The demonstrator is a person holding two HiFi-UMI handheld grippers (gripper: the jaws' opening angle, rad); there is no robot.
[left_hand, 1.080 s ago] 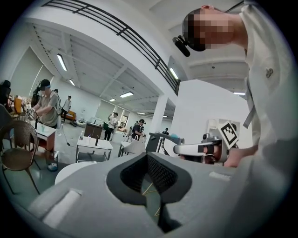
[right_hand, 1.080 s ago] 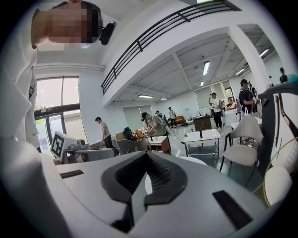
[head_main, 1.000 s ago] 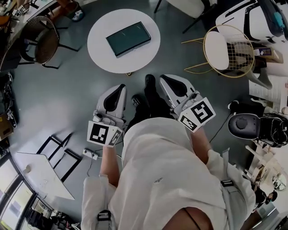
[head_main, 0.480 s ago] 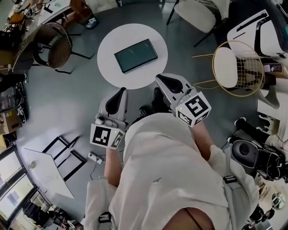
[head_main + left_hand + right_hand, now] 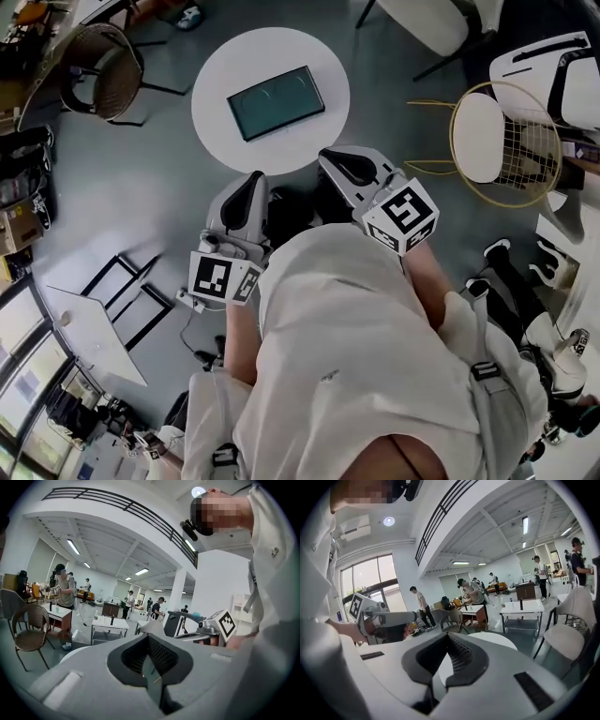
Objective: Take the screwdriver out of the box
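A: Nearest you, both tools sit just ahead of your chest. Your left gripper (image 5: 254, 180) has its jaws pressed together with nothing between them.

B: Same for your right gripper (image 5: 333, 159): jaws closed, empty.

A: Just past their tips stands the round white counter (image 5: 211, 112). The box (image 5: 276, 102) lies near its middle, flat, dark green, lid down, apart from both grippers.

B: You can't see the screwdriver. I judge it's inside, since the box is closed. So the lid comes first, and you'll need your jaws open for that.

A: The box looks thin and light, with a glossy top, so it may skid. I'd pin one end with one gripper and lift the lid's edge with the other.

B: The screwdriver should be stiff, light and apt to roll. Take it across the handle, not the thin shaft, for a surer hold.

A: Farther off, a wicker chair (image 5: 98, 80) and a wire chair (image 5: 506, 141) flank the counter, and neither blocks your reach.
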